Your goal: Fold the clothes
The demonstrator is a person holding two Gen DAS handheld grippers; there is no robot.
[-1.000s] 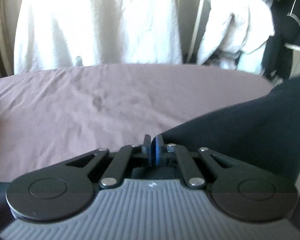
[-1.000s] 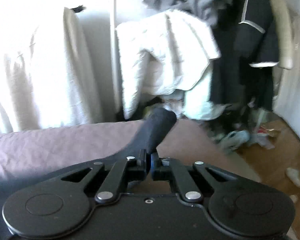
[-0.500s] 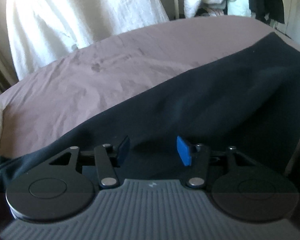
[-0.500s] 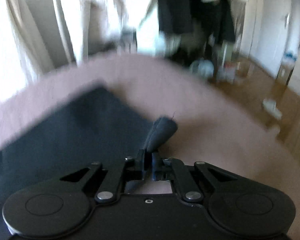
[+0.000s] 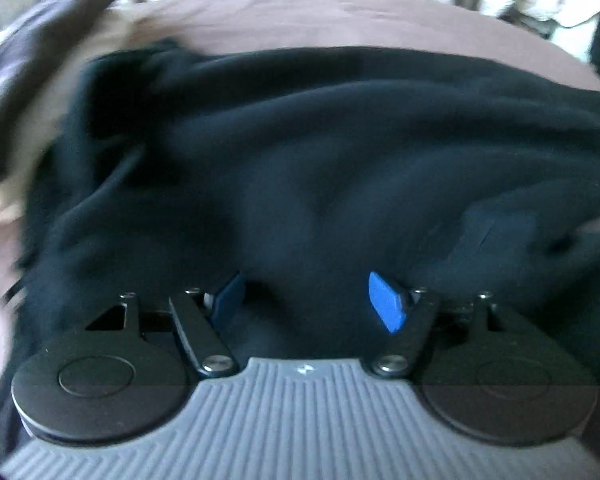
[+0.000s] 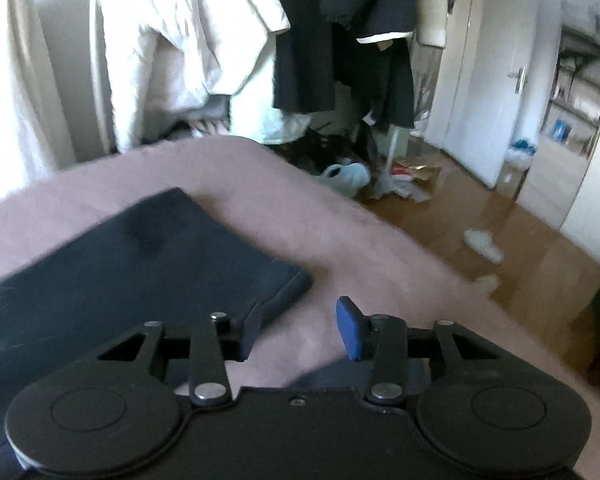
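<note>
A dark navy garment (image 5: 320,152) lies spread and rumpled over the mauve bed sheet (image 5: 340,16). My left gripper (image 5: 306,300) is open and empty, low over the garment's near part. In the right wrist view the same garment (image 6: 140,264) lies flat with a folded corner at the right. My right gripper (image 6: 296,330) is open and empty just beside that corner, its left finger at the garment's edge, above the mauve sheet (image 6: 340,240).
A pile of light and dark fabric (image 5: 32,80) lies at the bed's left. Beyond the bed hang a white quilted coat (image 6: 196,40) and dark clothes (image 6: 340,40). Clutter (image 6: 380,176) lies on the wooden floor at the right, near a white door (image 6: 496,80).
Both grippers were shut on the dark garment a second ago. The left let go first and swung over the garment. The right has now opened and dropped its corner onto the bed.
</note>
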